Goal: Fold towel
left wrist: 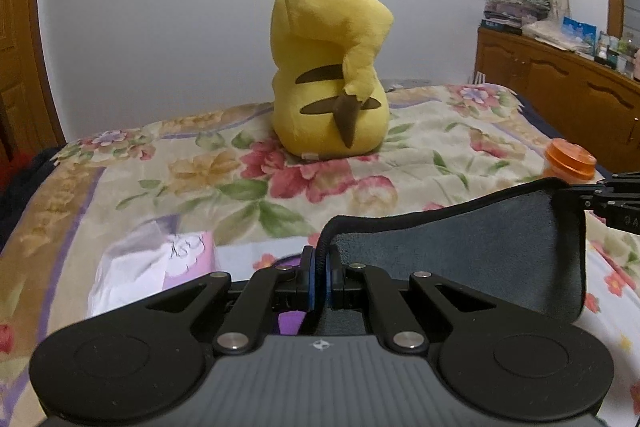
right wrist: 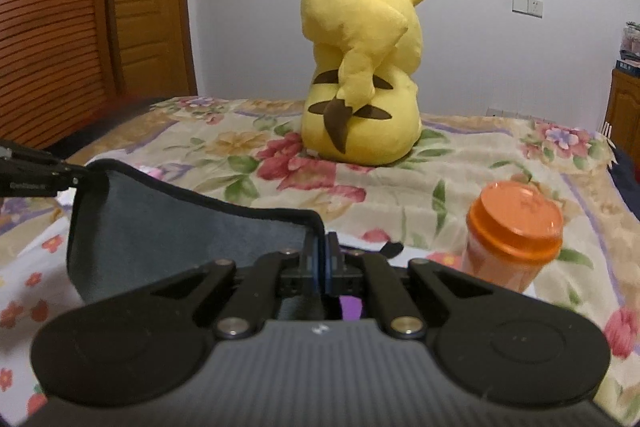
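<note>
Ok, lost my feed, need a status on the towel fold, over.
Left gripper and right gripper each shut on a corner of the towel. Towel lifted, sagging between them. Orange-lidded jar close right.

Ahead of you the plush toy (left wrist: 330,67) blocked mid-bed; the orange-lidded jar (right wrist: 512,239) stood near your right side.

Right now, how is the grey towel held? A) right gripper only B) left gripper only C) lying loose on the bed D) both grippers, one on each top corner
D: the left gripper and the right gripper each have fingers shut on a top corner of the grey towel, which hangs between them above the floral bedspread.
</note>
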### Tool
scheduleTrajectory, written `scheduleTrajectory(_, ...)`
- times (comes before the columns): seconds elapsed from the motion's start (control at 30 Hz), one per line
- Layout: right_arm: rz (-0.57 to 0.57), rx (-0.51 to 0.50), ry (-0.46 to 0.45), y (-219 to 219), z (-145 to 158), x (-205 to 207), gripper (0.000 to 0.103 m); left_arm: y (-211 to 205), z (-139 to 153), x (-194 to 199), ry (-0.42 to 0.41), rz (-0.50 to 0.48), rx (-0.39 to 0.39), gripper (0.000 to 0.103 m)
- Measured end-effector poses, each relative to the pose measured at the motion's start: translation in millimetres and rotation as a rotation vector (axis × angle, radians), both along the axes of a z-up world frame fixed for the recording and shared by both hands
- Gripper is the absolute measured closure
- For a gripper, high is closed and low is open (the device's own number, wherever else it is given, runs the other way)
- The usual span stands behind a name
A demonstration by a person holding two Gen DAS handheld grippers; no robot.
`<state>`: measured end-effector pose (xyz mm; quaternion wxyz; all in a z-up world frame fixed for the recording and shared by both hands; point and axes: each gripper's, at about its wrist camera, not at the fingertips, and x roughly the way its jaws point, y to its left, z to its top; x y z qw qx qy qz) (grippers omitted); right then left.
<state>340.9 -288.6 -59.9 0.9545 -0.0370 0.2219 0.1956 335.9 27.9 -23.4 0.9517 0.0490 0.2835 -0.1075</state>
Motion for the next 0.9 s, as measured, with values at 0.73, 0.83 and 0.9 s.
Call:
scheduleTrajectory(0.73,-0.063,-0.053,0.068,13,-60,72,0.099,0,-66,80,0.099,0.054,0.044,0.095)
scheduleTrajectory(0.83,-0.068,-0.056,0.074,13,-66,75,0.099,-2,-73,84,0.104,0.055,0.060,0.095)
scheduleTrajectory(0.9,-0.073,-0.052,0.083,12,-69,77,0.099,-3,-77,85,0.112,0.055,0.074,0.094)
